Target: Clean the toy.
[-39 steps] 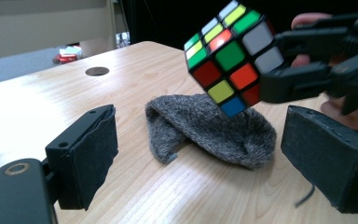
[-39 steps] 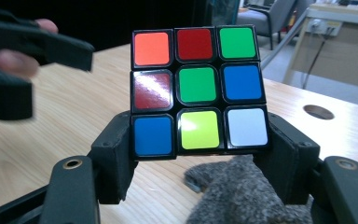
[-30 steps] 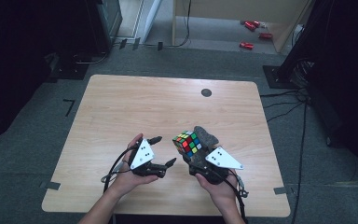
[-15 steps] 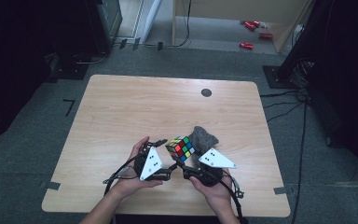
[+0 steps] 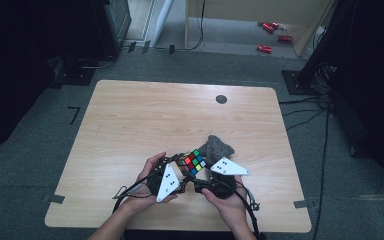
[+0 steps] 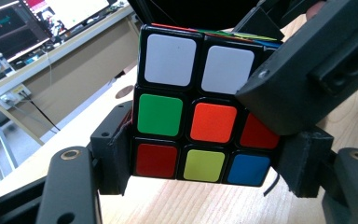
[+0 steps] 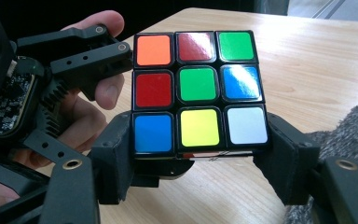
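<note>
High view: the puzzle cube (image 5: pixel 190 162) sits above the near edge of the wooden table (image 5: pixel 145 115), at about six o'clock from the table's middle, caught between the left gripper (image 5: pixel 179 172) at its seven o'clock and the right gripper (image 5: pixel 200 179) at its five o'clock. A grey cloth (image 5: pixel 218 148) lies just beside the cube at two o'clock.

Left gripper view: the left gripper (image 6: pixel 204 163) has just been closing its jaws, which now pinch the cube's (image 6: pixel 186 116) bottom row at nine and three o'clock.

Right gripper view: the right gripper (image 7: pixel 198 156) pinches the cube's (image 7: pixel 198 91) lowest row from both sides; the cloth (image 7: pixel 349 140) shows at four o'clock.
</note>
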